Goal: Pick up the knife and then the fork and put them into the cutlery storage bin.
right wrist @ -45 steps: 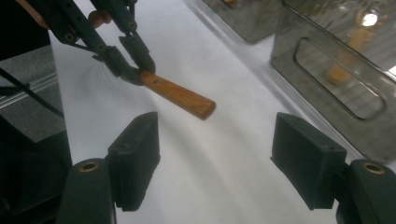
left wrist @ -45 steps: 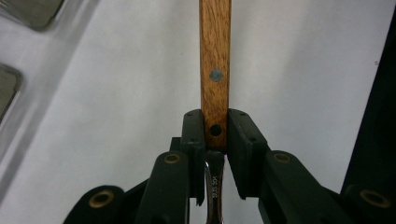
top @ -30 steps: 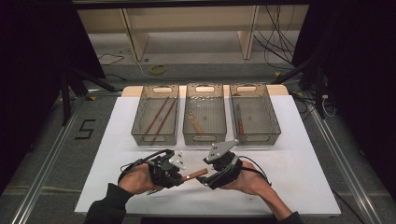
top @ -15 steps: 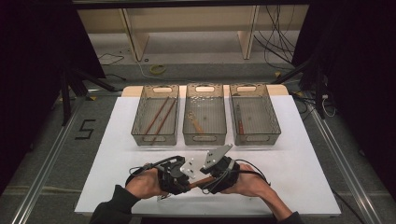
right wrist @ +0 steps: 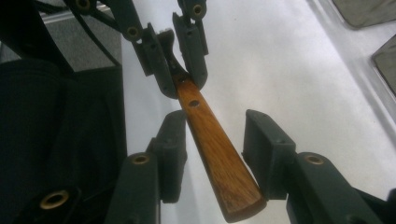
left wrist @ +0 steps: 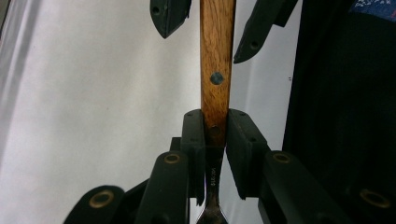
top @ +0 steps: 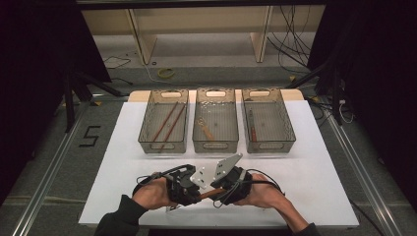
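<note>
The brown wooden-handled utensil with a dark metal shank (left wrist: 216, 70) looks stiff and light, its smooth tapered wood likely slick, so mid-handle is the best hold. It bridges the two tongs. The left gripper (left wrist: 215, 133) pinches it where handle meets metal. The right gripper (right wrist: 219, 161) has just been closing around the butt end, one pad touching, the other apart.

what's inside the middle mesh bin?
Middle wire-mesh bin: one wooden-handled utensil lies slanted near its left side; the rest of the floor looks bare. The utensil's type is too small to tell.
</note>
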